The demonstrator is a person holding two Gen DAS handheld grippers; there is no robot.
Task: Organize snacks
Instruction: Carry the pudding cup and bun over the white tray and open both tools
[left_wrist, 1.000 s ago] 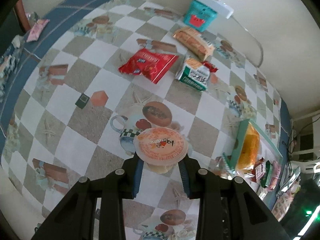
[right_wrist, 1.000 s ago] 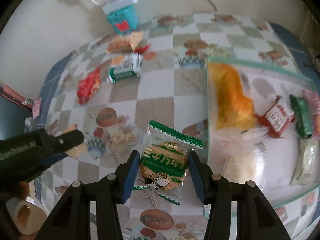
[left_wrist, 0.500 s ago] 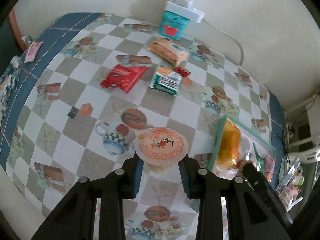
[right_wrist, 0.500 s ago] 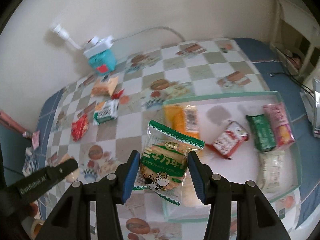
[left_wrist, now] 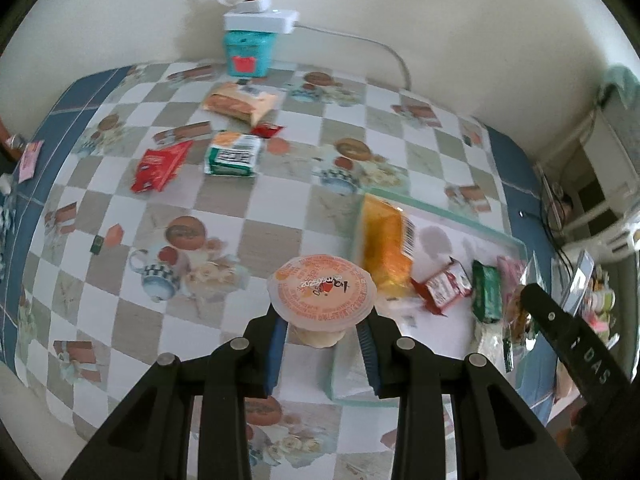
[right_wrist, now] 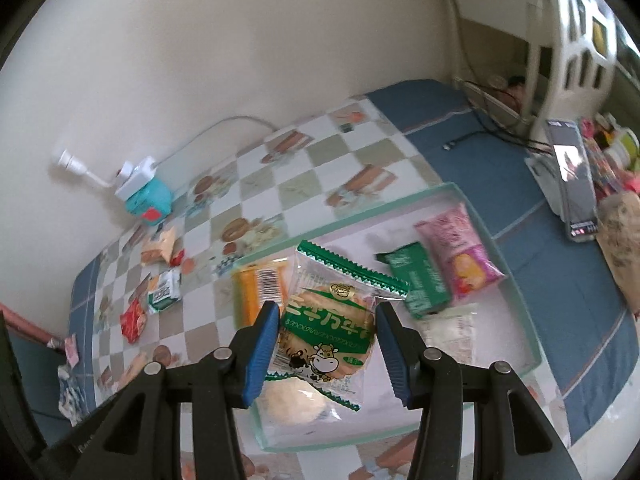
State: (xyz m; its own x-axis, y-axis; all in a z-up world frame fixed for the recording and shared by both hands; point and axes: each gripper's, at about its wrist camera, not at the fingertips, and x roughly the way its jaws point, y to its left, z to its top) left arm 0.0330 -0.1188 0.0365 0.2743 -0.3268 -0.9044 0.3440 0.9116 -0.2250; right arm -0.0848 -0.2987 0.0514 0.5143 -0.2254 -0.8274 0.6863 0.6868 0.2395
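My left gripper (left_wrist: 322,334) is shut on a jelly cup (left_wrist: 322,290) with an orange lid, held above the near-left corner of the pale green tray (left_wrist: 440,210). My right gripper (right_wrist: 326,340) is shut on a green cow-print cracker packet (right_wrist: 330,326), held over the tray (right_wrist: 460,192). The tray holds an orange pack (right_wrist: 256,292), a dark green bar (right_wrist: 420,284), a pink packet (right_wrist: 460,252), a red packet (left_wrist: 444,288) and pale packets (right_wrist: 292,400). The right gripper's body (left_wrist: 576,352) shows at the right of the left wrist view.
On the checked tablecloth lie a red packet (left_wrist: 160,166), a green-white packet (left_wrist: 234,156) and an orange-beige packet (left_wrist: 240,102). A teal box with a power strip (left_wrist: 250,46) stands by the wall. A phone (right_wrist: 572,176) and clutter sit at the right edge.
Both grippers have risen and moved right toward the tray, each still holding its snack. The jelly cup is now by the tray's corner; the cracker packet hangs over the tray.
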